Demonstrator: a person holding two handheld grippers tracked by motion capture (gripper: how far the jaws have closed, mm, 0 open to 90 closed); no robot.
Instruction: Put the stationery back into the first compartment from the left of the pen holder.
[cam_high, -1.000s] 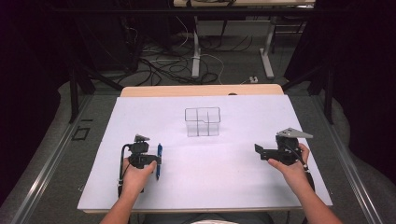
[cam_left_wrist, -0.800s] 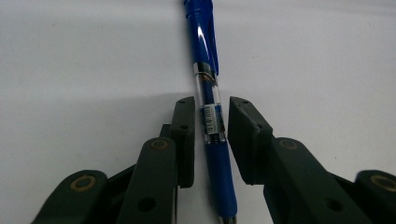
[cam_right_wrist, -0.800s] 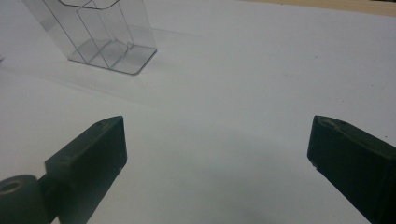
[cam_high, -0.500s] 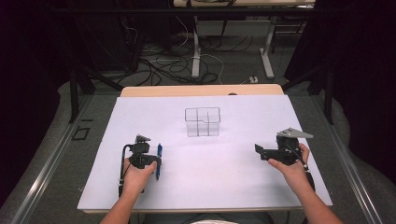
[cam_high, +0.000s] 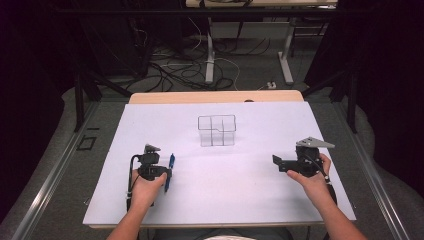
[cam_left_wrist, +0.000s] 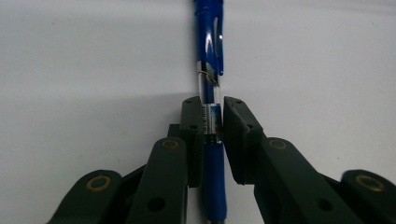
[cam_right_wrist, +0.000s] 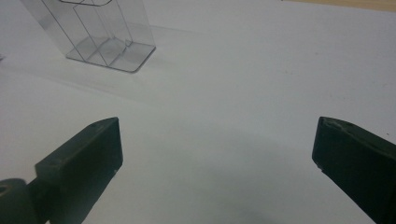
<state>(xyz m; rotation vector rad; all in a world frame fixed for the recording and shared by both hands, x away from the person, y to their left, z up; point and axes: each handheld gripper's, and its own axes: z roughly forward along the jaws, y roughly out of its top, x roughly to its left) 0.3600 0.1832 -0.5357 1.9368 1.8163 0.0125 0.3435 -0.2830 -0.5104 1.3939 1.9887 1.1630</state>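
Pinching a blue pen (cam_left_wrist: 211, 116) at its clear mid-section, the left tongs (cam_left_wrist: 212, 121) have their two black jaws pressed against either side of the barrel. In the left gripper view the pen runs up the middle of the frame, its blue clip end toward the top and its blue grip section passing down between the jaws to the bottom edge. The pen appears to lie along the white sheet, though contact with it cannot be confirmed.

In the high view the left tongs (cam_high: 162, 172) sit in the lower left of the frame, held by the person's left hand (cam_high: 142, 187), with the pen (cam_high: 169, 170) just to the right of the gripper body. The right tongs (cam_high: 277, 162) are in the lower right, held by the right hand (cam_high: 312, 180), pointing toward the left of the frame. Their jaws are spread wide with nothing between them; in the right gripper view they stand at the lower left and lower right corners over bare white surface.

A clear plastic organizer (cam_high: 216, 130) with dividers stands upright near the centre of the white-covered bench (cam_high: 240, 200), well apart from both tongs. In the right gripper view it (cam_right_wrist: 100, 35) sits in the upper left of the frame.
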